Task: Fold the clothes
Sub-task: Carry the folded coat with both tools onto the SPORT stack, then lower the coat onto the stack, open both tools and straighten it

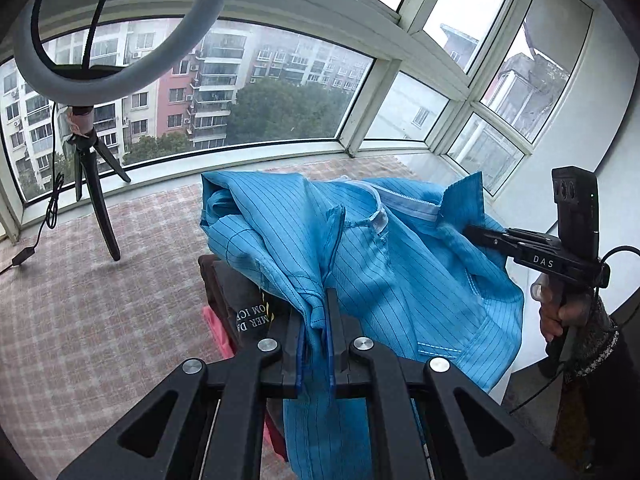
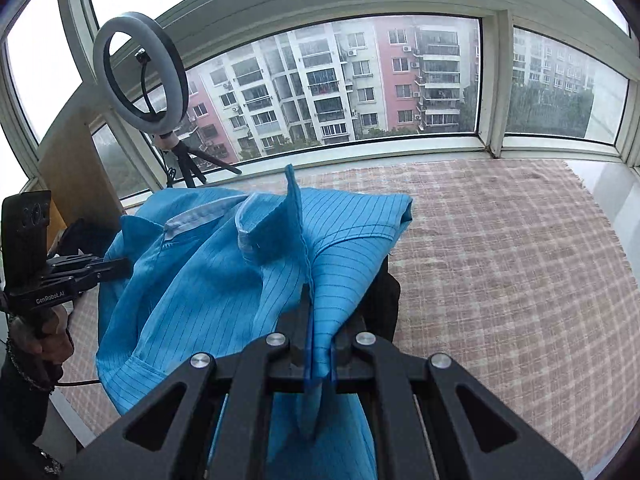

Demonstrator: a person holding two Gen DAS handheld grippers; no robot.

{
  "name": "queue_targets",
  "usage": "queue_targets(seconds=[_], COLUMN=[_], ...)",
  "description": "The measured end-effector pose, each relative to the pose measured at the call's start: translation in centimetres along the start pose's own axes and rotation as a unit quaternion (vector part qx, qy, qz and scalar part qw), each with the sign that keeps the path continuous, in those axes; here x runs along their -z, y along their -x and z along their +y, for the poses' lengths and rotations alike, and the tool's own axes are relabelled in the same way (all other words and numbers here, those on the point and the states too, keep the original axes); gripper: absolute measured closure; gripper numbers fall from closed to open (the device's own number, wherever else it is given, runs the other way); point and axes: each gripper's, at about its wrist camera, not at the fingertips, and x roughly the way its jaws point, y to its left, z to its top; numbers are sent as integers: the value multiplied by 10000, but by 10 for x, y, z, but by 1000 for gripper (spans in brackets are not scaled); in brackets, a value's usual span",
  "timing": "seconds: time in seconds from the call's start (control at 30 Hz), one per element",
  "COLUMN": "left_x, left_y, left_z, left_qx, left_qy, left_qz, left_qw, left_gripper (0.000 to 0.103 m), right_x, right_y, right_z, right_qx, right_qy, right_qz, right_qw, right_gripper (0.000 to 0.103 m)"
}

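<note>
A bright blue pinstriped jacket (image 1: 400, 264) with a pale zipper band hangs bunched in the air between both grippers. In the left wrist view my left gripper (image 1: 316, 314) is shut on a fold of its fabric, which spills down between the fingers. My right gripper (image 1: 470, 231), held by a hand at the right edge, bites the jacket near the collar. In the right wrist view my right gripper (image 2: 320, 320) is shut on a ridge of the blue jacket (image 2: 192, 300). My left gripper (image 2: 125, 265) pinches the far left side of the jacket.
Under the jacket lies a pile of clothes: a dark garment with printed letters (image 1: 244, 304) and a pink piece (image 1: 218, 330). A pink plaid cloth (image 2: 500, 280) covers the surface. A ring light on a tripod (image 1: 100, 200) stands by the windows (image 2: 360, 80).
</note>
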Motion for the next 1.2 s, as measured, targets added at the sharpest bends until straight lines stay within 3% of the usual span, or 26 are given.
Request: queue_targets(seconds=[0.07,0.13,0.2,0.33,0.43,0.5,0.67,0.77,0.83,0.9,1.03,1.2], left_x=[13,28,34,23,0,-20,-66,-70,-62,-55,-52,-17], left_y=[-34,-64,-65,-8,33,38,-15,-63,-93,-103,-58,12], left_z=[14,31,40,35,27,20,12,19,31,43,25,-51], left_qx=[-173,-239,-149,-440,-592,-697,-1004,-886,-1074,-1217,-1241,-580], left_qy=[153,353,568,332,51,-98,-147,-116,-77,43,-197,-1258], left_qz=[388,866,998,761,372,151,19,364,701,870,585,229], left_qw=[9990,9953,9933,9956,9975,9974,9948,9953,9917,9887,9903,9901], left_gripper=[95,83,82,81,79,79,79,75,75,75,80,75], right_x=[15,30,34,28,11,-10,-64,-66,-58,-53,-52,-5], right_y=[-31,-58,-58,-10,34,41,-40,-103,-132,-146,-95,-16], right_z=[-18,-36,-51,-62,-59,-57,-47,-42,-40,-43,-36,11], right_qx=[86,124,-181,-476,-637,-722,-810,-582,-232,-140,8,-538], right_qy=[-112,-251,-569,-710,-441,-375,-479,-461,-259,-282,-178,754], right_qz=[249,476,541,467,-216,-602,-387,144,396,640,179,27], right_qw=[9996,9985,9967,9952,9968,9949,9948,9971,9986,9975,9997,9957], right_gripper=[97,94,85,78,51,51,52,53,53,53,53,53])
